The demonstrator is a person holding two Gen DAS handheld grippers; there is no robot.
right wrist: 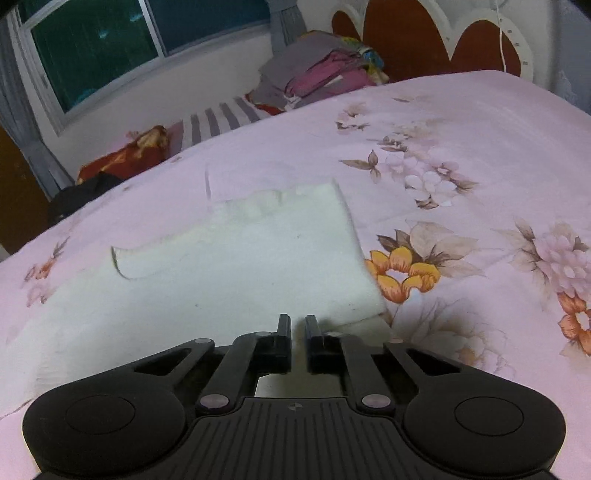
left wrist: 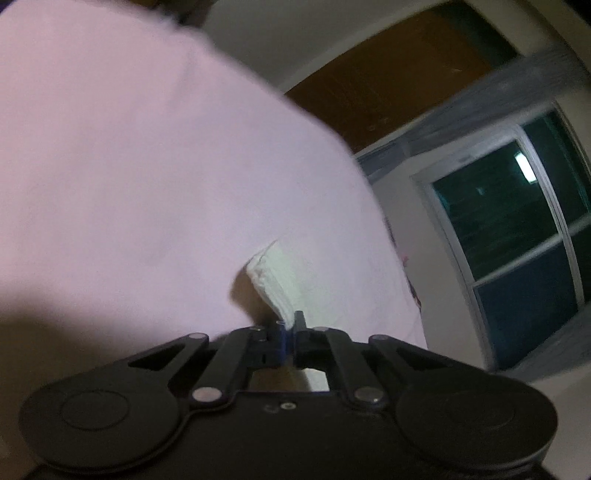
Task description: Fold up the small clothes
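A small white garment (right wrist: pixel 236 266) lies spread on the pink floral bedsheet (right wrist: pixel 461 155), with a folded-over flap near its left side. My right gripper (right wrist: pixel 297 325) hovers just over the garment's near edge, its jaws close together with a narrow gap and nothing between them. In the left wrist view, my left gripper (left wrist: pixel 291 325) is shut on a corner of the white garment (left wrist: pixel 275 277), which rises from the fingertips against the pink sheet (left wrist: pixel 129 166). That view is tilted and blurred.
A pile of folded clothes (right wrist: pixel 317 70) sits at the far side of the bed by the headboard (right wrist: pixel 417 33). A red cloth (right wrist: pixel 122 158) and a dark item (right wrist: pixel 85 192) lie at the far left edge. A window (left wrist: pixel 517 229) stands beyond.
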